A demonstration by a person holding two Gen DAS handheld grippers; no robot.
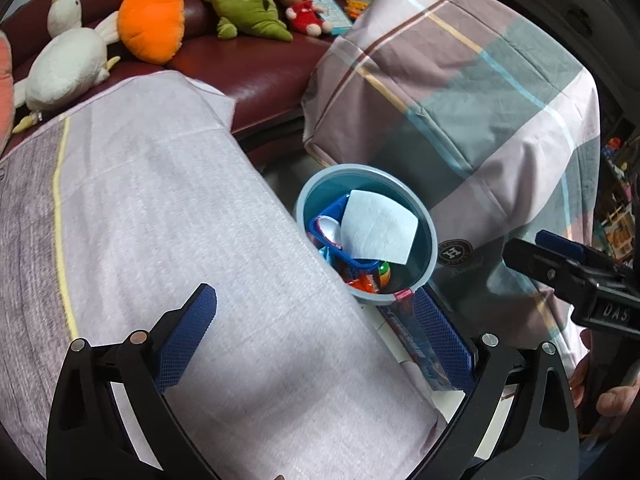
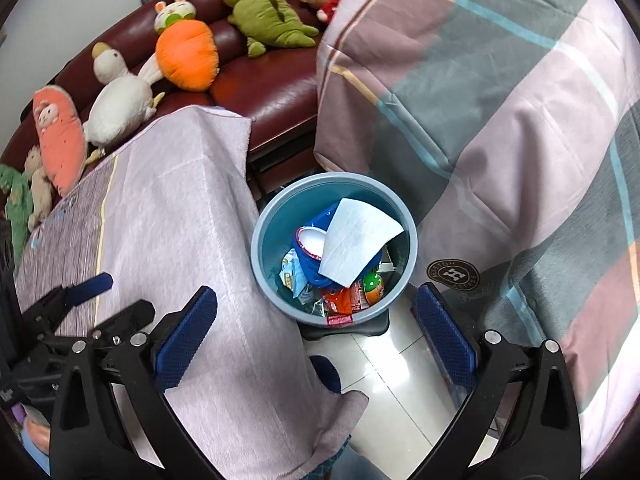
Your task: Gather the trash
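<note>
A round blue-grey trash bin (image 1: 426, 224) (image 2: 272, 208) stands on the floor between a cloth-covered table and a plaid-covered piece of furniture. It holds a white paper napkin (image 1: 378, 226) (image 2: 356, 240) on top, a blue cup (image 2: 308, 248) and colourful wrappers (image 2: 348, 300). My left gripper (image 1: 316, 332) is open and empty over the table's edge, beside the bin. My right gripper (image 2: 316, 328) is open and empty, above the near side of the bin. The right gripper shows in the left wrist view (image 1: 576, 268); the left gripper shows in the right wrist view (image 2: 80, 300).
A table under a pale lilac cloth (image 1: 160, 240) (image 2: 180, 200) fills the left. A plaid sheet (image 1: 480, 100) (image 2: 500, 120) drapes furniture on the right. A maroon sofa (image 1: 256, 68) (image 2: 272, 92) carries several plush toys (image 1: 152, 20) (image 2: 188, 56). White floor tiles (image 2: 384, 380) lie below the bin.
</note>
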